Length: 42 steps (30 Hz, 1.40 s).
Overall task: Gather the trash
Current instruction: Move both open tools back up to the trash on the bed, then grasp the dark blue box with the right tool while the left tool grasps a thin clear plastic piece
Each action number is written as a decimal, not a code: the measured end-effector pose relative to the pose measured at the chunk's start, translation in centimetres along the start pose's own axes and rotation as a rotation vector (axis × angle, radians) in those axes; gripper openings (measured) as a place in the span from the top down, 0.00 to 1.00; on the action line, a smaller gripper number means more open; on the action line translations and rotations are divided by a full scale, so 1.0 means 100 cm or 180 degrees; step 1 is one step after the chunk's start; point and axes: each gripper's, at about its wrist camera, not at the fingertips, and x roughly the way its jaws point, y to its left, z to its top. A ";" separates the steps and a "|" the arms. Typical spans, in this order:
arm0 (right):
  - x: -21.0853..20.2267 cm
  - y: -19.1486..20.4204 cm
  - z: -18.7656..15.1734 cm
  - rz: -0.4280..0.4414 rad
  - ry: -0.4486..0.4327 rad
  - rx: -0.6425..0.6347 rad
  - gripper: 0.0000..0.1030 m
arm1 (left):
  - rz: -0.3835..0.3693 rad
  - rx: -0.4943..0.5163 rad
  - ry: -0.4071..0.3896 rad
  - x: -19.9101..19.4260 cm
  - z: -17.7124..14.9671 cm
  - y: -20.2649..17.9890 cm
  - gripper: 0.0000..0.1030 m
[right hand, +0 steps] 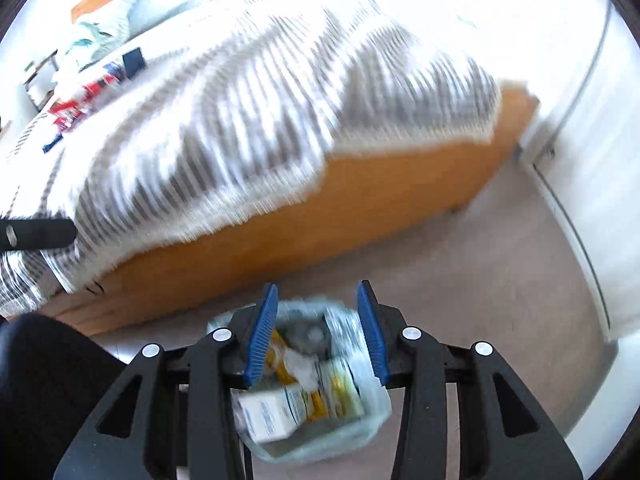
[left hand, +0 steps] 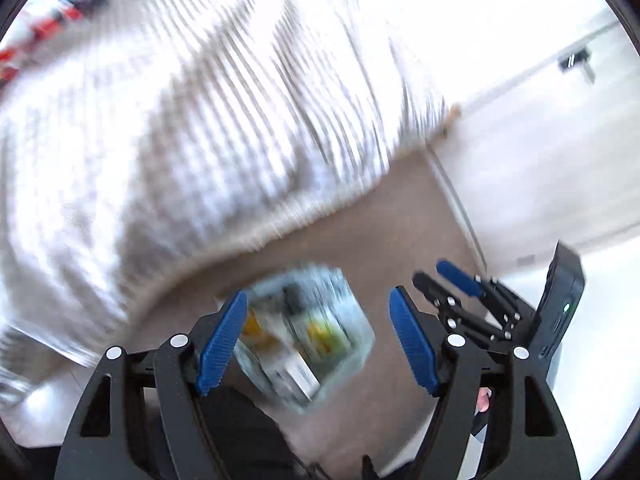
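The left gripper [left hand: 318,340] stands wide open; its blue pads [left hand: 222,342] hold nothing and touch nothing. The right gripper [right hand: 318,334] is partly open, with clear space between its blue pads [right hand: 262,334] and no object pressed between them. In the left wrist view the right gripper [left hand: 444,280] appears to the right, also empty.

A clear bin liner [right hand: 376,400] full of trash sits on the beige carpet [right hand: 480,260] below both tools. Its contents include a white carton [right hand: 266,414] with blue print and yellow-and-white packets [right hand: 336,390]. Motion blur makes all print unreadable; no brand or wording can be made out.

In the right wrist view the bag lies directly below and between the pads, and no contact is visible. In the left wrist view the same bag [left hand: 308,336] lies beneath the gap between the pads, nearer the left-hand pad in the picture.

Beyond the bag stands a bed with an orange wooden frame [right hand: 360,200] and a grey-and-white striped blanket [right hand: 260,100]. Red and white items [right hand: 76,104] lie on the far part of the blanket, well apart from both tools.
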 end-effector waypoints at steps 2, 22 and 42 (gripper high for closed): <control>-0.008 0.016 0.020 0.0045 -0.0139 -0.0085 0.59 | 0.0077 -0.0078 -0.0221 -0.029 0.012 0.021 0.31; 0.040 0.218 0.240 0.1004 -0.0952 -0.0925 0.46 | 0.0521 -0.1002 -0.1480 -0.162 0.090 0.316 0.33; 0.225 0.311 0.377 0.2081 -0.0249 -0.1231 0.27 | -0.0065 -0.1760 -0.2262 -0.226 0.083 0.358 1.00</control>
